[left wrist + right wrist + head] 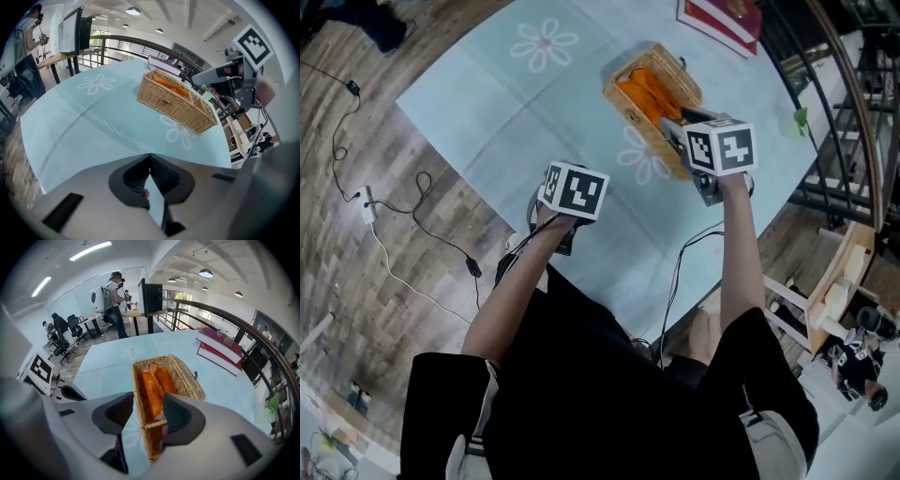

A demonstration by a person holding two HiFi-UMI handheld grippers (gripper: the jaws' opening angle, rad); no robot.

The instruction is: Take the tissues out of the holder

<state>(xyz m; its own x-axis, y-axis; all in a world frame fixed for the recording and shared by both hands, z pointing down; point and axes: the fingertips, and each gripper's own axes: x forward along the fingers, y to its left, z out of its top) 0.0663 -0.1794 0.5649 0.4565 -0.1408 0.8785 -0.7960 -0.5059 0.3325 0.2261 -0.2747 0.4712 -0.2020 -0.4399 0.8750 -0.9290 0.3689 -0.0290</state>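
A wicker basket (pixel 625 112) stands on the pale blue tablecloth, with orange tissue packs (pixel 649 92) lying in it. My right gripper (pixel 149 409) hangs just above the basket's near end (pixel 151 437), open, nothing between its pads. The orange packs (pixel 153 385) show through the gap ahead of the jaws. In the left gripper view the right gripper (pixel 208 75) reaches over the basket (pixel 176 105) from the right. My left gripper (pixel 150 155) is held back over the cloth, left of the basket and well short of it, shut with nothing in it.
Red and white books (pixel 219 350) lie on the table beyond the basket. The round table's edge (pixel 441 141) drops to a wooden floor with cables (pixel 412 216). A metal railing (pixel 853 112) runs on the right. People stand at desks far off (pixel 115 296).
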